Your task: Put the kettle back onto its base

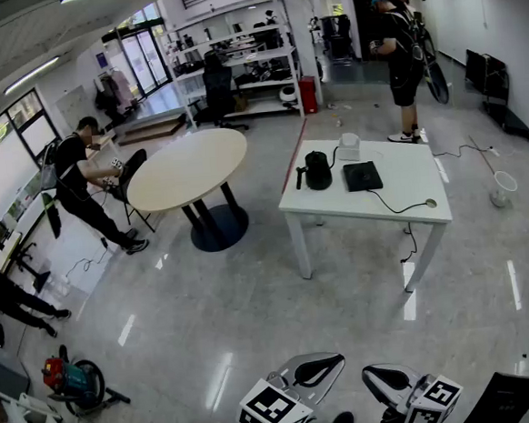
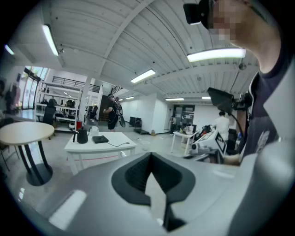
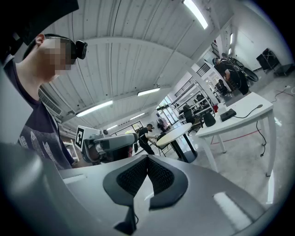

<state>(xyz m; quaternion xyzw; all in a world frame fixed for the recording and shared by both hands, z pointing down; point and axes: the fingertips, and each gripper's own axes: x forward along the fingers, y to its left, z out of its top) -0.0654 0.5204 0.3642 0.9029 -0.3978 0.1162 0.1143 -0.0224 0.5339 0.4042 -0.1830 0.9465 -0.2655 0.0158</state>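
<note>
One kettle [image 1: 317, 171] and one base [image 1: 363, 176] (at its 3 o'clock) stand on one counter [image 1: 400, 200]; left tongs [image 2: 150, 171] and right tongs [image 3: 147, 167] are both pressed together.

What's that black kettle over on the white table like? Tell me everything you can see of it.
The kettle is a small, dark black pot with a rounded body and a thin part sticking out on its left, handle or spout, too small to tell. It stands upright on the white table, towards the far left corner. It is off its base, the flat black square lying just to its right. Nothing holds it.
</note>
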